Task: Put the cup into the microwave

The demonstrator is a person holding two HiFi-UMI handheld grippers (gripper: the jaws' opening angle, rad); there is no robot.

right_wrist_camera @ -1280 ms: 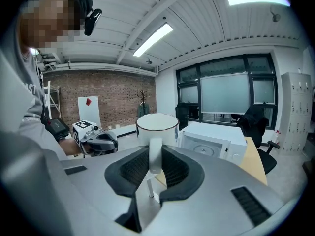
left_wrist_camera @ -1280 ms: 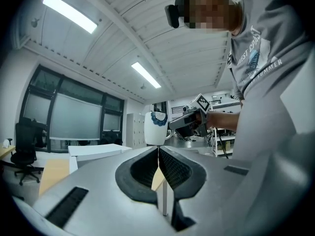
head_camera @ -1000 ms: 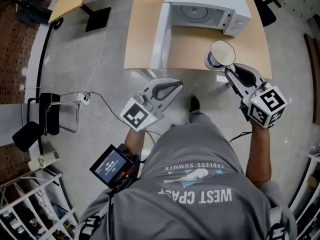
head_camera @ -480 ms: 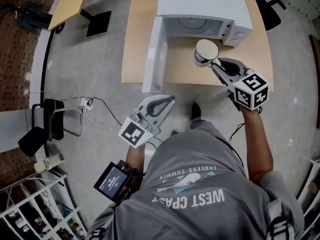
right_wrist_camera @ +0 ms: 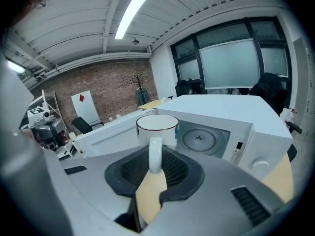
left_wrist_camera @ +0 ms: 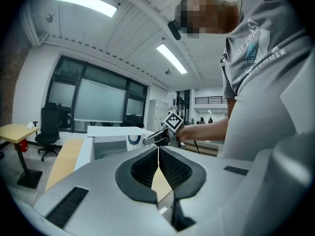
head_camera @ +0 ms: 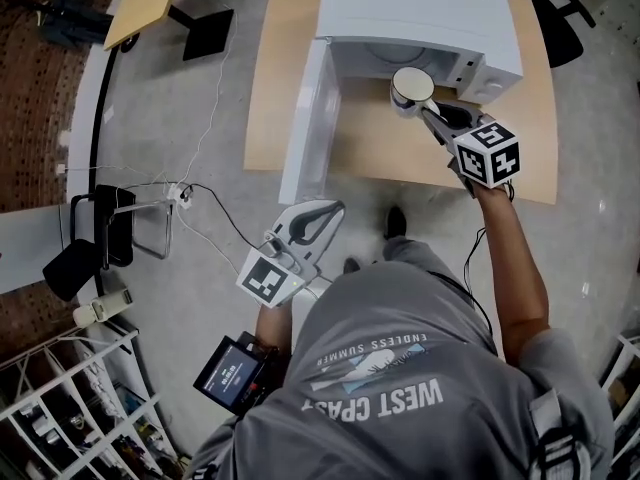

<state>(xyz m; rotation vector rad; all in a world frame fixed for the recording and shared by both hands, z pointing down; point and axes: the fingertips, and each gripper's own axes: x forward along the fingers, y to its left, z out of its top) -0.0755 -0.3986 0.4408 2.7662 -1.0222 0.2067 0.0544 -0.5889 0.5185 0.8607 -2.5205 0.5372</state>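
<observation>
A white cup [head_camera: 411, 89] with a dark rim and a blue mark hangs by its handle in my right gripper [head_camera: 428, 109], which is shut on that handle. It is held upright just in front of the open mouth of the white microwave [head_camera: 420, 13]. From the right gripper view the cup [right_wrist_camera: 157, 128] stands before the cavity, with the turntable [right_wrist_camera: 198, 138] behind it. The microwave door [head_camera: 306, 118] swings out to the left. My left gripper [head_camera: 318, 213] hangs low near my body, its pads [left_wrist_camera: 158, 166] closed together with nothing between them.
The microwave sits on a wooden table [head_camera: 387, 140] whose near edge faces me. Cables [head_camera: 190, 193] and a black chair [head_camera: 100, 233] lie on the grey floor at left, a white rack [head_camera: 70, 408] at the lower left. A second desk [head_camera: 145, 3] stands at the top left.
My right gripper has carried the cup up and forward from the table's near edge to the microwave opening. My left gripper has drawn back and down toward my body.
</observation>
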